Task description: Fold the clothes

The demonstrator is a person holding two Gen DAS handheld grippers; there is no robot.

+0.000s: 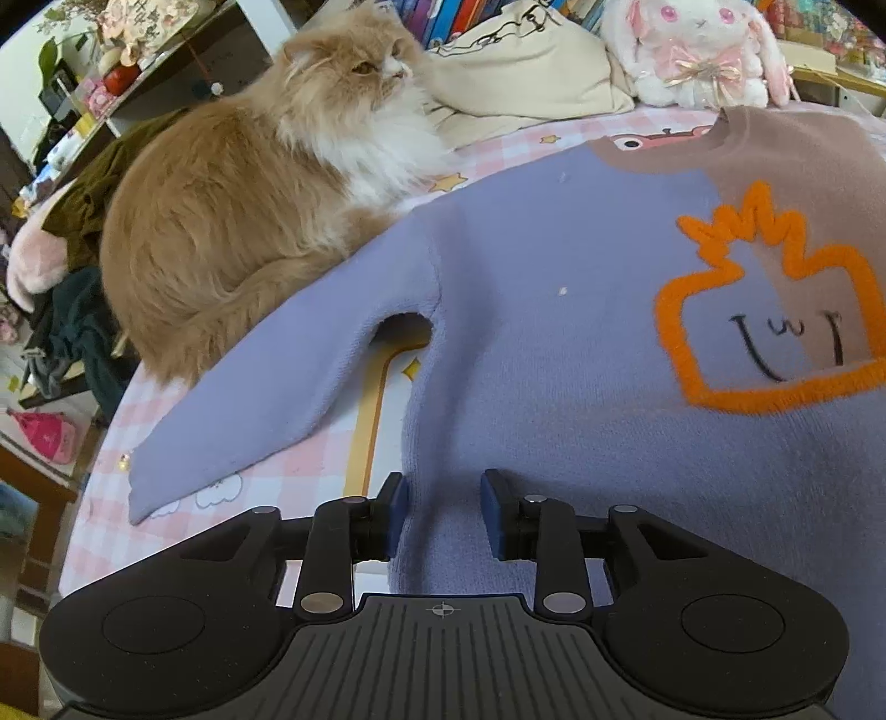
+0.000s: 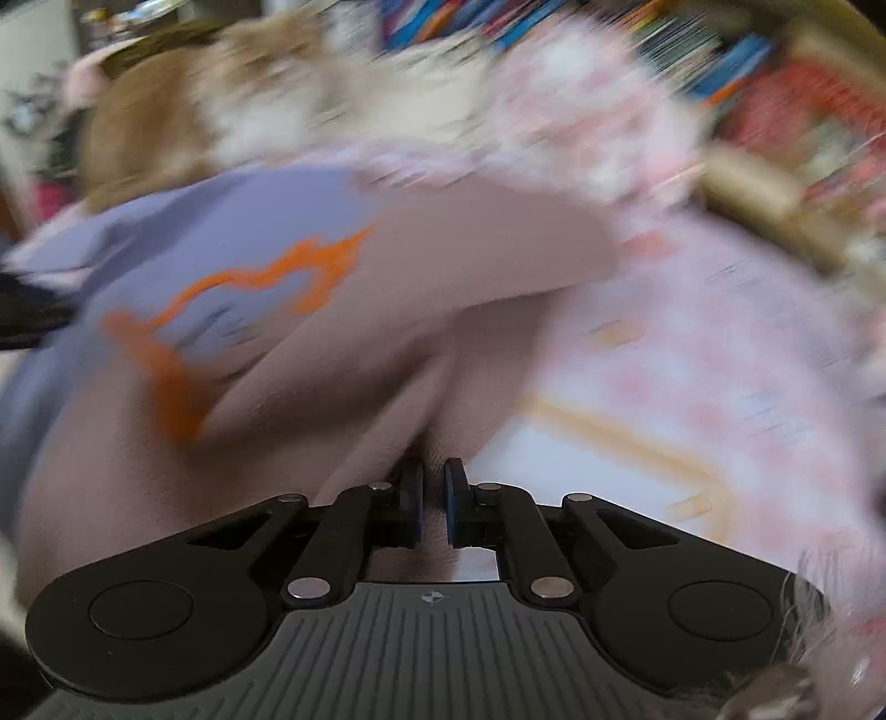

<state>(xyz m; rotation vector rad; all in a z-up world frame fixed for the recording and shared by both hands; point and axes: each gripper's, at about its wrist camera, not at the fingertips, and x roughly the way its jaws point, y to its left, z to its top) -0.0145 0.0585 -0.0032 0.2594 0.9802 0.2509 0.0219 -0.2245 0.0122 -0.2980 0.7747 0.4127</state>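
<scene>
A lilac and mauve sweater [image 1: 554, 288] with an orange outlined motif lies front up on a pink checked bedsheet [image 1: 310, 459]. Its lilac sleeve [image 1: 277, 399] points down to the left. My left gripper [image 1: 444, 498] is open, its blue pads either side of the sweater's lower left hem edge. In the blurred right wrist view, my right gripper [image 2: 433, 487] is shut on the sweater's mauve fabric [image 2: 432, 354], which is gathered into a raised fold running to the jaws.
A long-haired ginger and white cat [image 1: 249, 210] sits on the bed, touching the sleeve's upper edge. A cream cushion [image 1: 531, 66] and a white plush rabbit [image 1: 698, 50] lie at the bed's far end. Clothes and clutter [image 1: 72, 310] sit off the left edge.
</scene>
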